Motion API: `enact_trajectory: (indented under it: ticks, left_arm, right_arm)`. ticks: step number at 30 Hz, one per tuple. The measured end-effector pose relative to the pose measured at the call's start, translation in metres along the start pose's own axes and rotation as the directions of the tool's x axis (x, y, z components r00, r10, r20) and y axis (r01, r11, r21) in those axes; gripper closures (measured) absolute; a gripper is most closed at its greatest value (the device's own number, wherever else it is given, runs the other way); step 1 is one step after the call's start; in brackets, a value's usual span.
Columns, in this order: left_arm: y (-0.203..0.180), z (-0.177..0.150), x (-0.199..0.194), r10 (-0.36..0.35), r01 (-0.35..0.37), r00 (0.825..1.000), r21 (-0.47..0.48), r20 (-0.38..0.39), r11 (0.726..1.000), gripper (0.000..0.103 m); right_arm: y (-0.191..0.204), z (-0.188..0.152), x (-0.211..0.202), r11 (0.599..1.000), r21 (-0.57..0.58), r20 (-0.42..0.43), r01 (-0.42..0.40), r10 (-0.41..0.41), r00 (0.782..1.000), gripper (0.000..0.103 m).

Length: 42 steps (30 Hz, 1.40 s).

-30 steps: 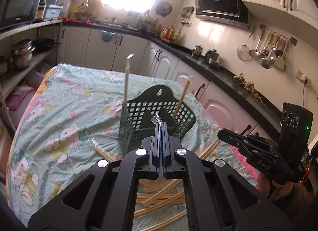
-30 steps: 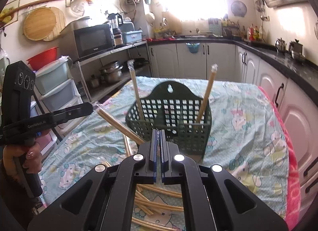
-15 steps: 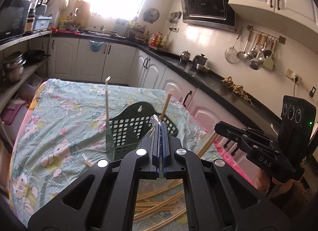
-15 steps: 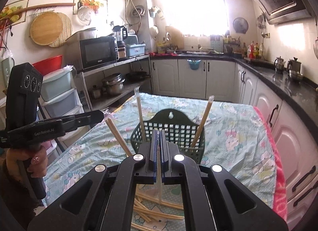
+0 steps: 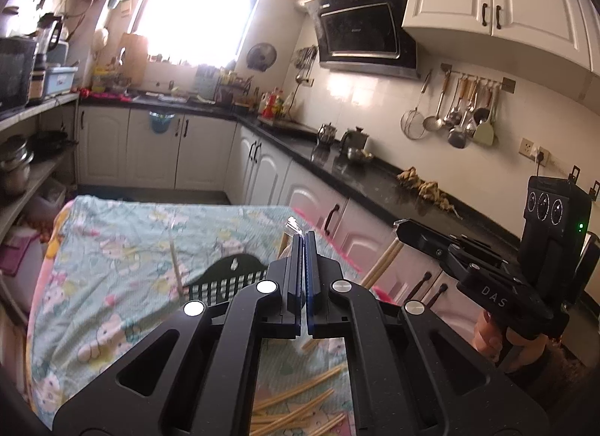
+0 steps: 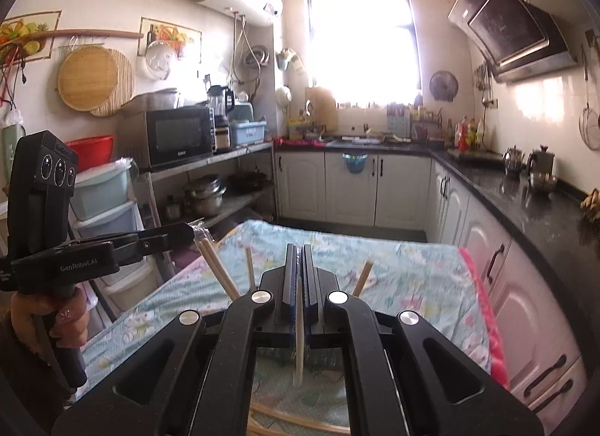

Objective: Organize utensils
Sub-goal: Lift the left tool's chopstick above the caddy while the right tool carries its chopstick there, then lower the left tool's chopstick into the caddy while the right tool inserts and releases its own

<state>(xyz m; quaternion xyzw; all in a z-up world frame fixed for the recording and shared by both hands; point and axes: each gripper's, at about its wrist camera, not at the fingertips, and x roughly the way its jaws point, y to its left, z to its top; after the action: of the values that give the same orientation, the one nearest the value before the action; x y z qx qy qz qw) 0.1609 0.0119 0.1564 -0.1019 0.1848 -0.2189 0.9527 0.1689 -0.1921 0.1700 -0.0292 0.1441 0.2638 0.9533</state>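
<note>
My left gripper is shut on a plastic-wrapped pair of chopsticks, whose wrapper tip sticks up beside the fingers. My right gripper is shut on another pair of chopsticks that hangs down between its jaws. Both are held above the table, side by side. The dark green slotted basket stands below, mostly hidden behind the grippers, with a chopstick upright at its left and another chopstick leaning at its right. Several loose chopsticks lie on the cloth.
The table wears a pale blue cartoon-print cloth. A black counter with white cabinets runs along the right. Shelves with a microwave and pots stand to the left. A hand grips the left tool.
Both grippers have risen, each with its chopsticks lifted off the table. The basket and cloth have sunk lower in both views, and more of the kitchen walls shows.
</note>
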Motion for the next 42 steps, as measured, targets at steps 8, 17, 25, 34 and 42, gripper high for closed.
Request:
enact_trajectory:
  ticks: [8,17,25,34,42]
  left_arm:
    - [-0.009,0.031,-0.003,0.000,-0.002,0.998,0.018,0.069,1.000,0.103]
    - [-0.008,0.055,0.006,0.007,-0.009,0.995,0.013,0.097,1.000,0.103]
    - [-0.001,0.056,0.022,0.024,-0.024,0.995,0.002,0.097,1.000,0.103]
    - [0.015,0.043,0.039,0.034,-0.032,0.997,-0.032,0.074,0.999,0.103]
    - [0.026,0.026,0.056,0.043,-0.042,0.999,-0.062,0.027,0.997,0.103]
  right_arm:
    - [-0.006,0.034,-0.006,1.000,-0.012,0.086,0.020,-0.019,0.996,0.100]
    - [-0.024,0.059,0.004,0.999,0.011,0.130,0.037,-0.038,0.991,0.100]
    - [-0.041,0.061,0.025,0.998,0.037,0.120,0.057,-0.061,0.991,0.100]
    - [-0.051,0.039,0.052,0.996,0.064,0.082,0.069,-0.074,0.994,0.100]
    - [-0.056,0.017,0.075,0.994,0.074,0.043,0.084,-0.087,0.995,0.100]
